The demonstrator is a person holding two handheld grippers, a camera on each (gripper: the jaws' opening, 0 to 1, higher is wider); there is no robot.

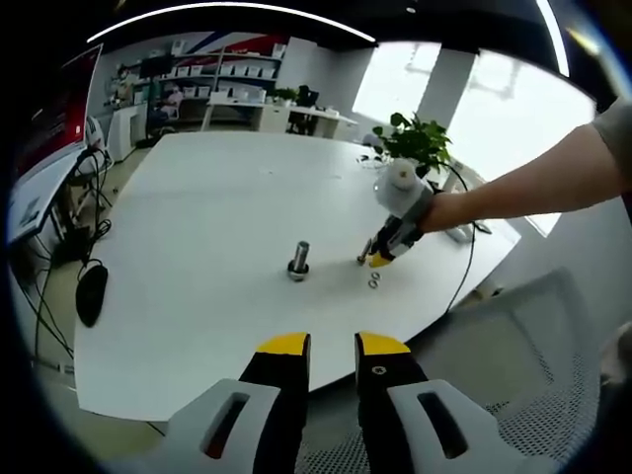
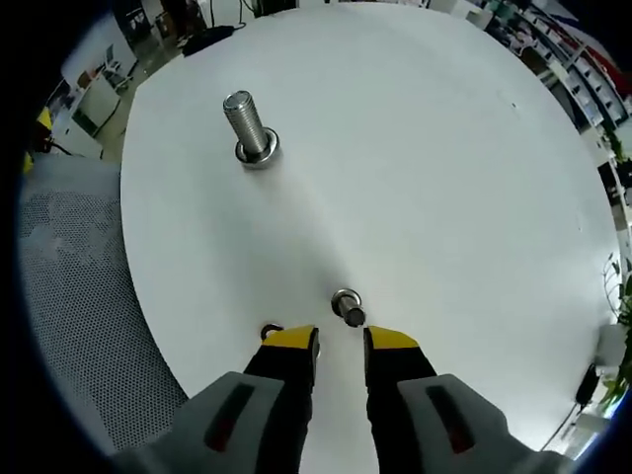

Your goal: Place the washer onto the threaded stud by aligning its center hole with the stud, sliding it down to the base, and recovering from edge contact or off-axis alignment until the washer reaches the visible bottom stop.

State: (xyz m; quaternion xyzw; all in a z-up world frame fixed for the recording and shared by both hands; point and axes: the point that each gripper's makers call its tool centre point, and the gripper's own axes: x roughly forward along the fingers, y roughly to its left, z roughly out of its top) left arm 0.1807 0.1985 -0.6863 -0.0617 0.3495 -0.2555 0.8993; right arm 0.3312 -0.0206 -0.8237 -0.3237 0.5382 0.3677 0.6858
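Washers lie on the white bench [image 2: 474,148]: one [image 2: 345,299] just ahead of the right hand-held gripper [image 2: 341,341], another [image 2: 271,331] touching its left jaw tip. Its jaws stand slightly apart, grasping nothing. The threaded stud [image 2: 247,123] stands upright on its base, well apart from them. The left hand-held gripper [image 1: 333,348] hangs off the bench edge, jaws parted and empty, above a mesh chair [image 1: 533,336].

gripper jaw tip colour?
Yellow tips on black jaws; clearest on the right gripper in the right gripper view.
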